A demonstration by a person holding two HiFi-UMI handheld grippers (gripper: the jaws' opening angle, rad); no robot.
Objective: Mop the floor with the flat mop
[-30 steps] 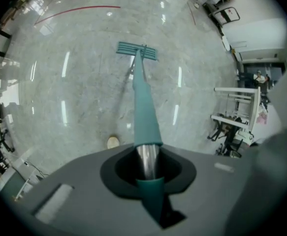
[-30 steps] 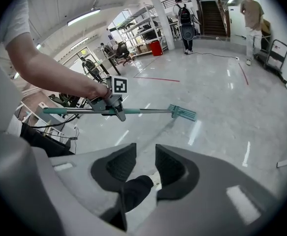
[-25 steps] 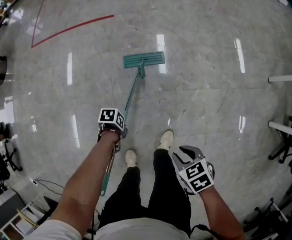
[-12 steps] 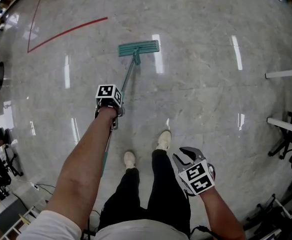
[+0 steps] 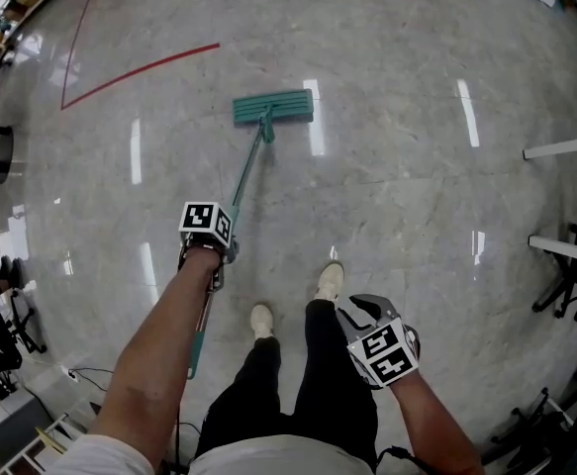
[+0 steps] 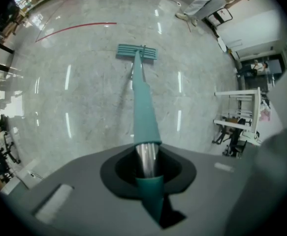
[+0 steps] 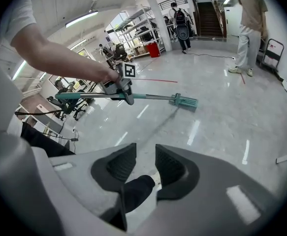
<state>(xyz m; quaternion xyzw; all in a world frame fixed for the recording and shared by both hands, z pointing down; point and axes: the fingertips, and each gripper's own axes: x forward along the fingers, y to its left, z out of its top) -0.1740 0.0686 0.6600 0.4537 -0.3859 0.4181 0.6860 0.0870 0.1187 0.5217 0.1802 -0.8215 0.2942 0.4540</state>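
The flat mop's teal head [image 5: 273, 107] lies flat on the glossy grey marble floor ahead of me. Its thin handle [image 5: 243, 176] slants back toward my left side, and its teal grip end [image 5: 193, 354] sticks out behind my left hand. My left gripper [image 5: 215, 255] is shut on the mop handle partway along; the handle [image 6: 144, 107] runs out between its jaws to the mop head [image 6: 137, 51]. My right gripper [image 5: 359, 312] hangs beside my right leg, open and holding nothing. In the right gripper view its jaws [image 7: 145, 163] stand a little apart, and the mop [image 7: 183, 101] shows beyond.
My shoes [image 5: 259, 317] [image 5: 330, 277] stand just behind the mop. A red line [image 5: 140, 59] curves across the floor at far left. White table frames [image 5: 563, 148] and chairs [image 5: 565, 295] line the right; chairs and cables [image 5: 90, 372] sit at the left. A person [image 7: 251, 28] stands far off.
My left gripper pushed the mop forward, then drew it back a little toward me. The right gripper has stayed by my leg.
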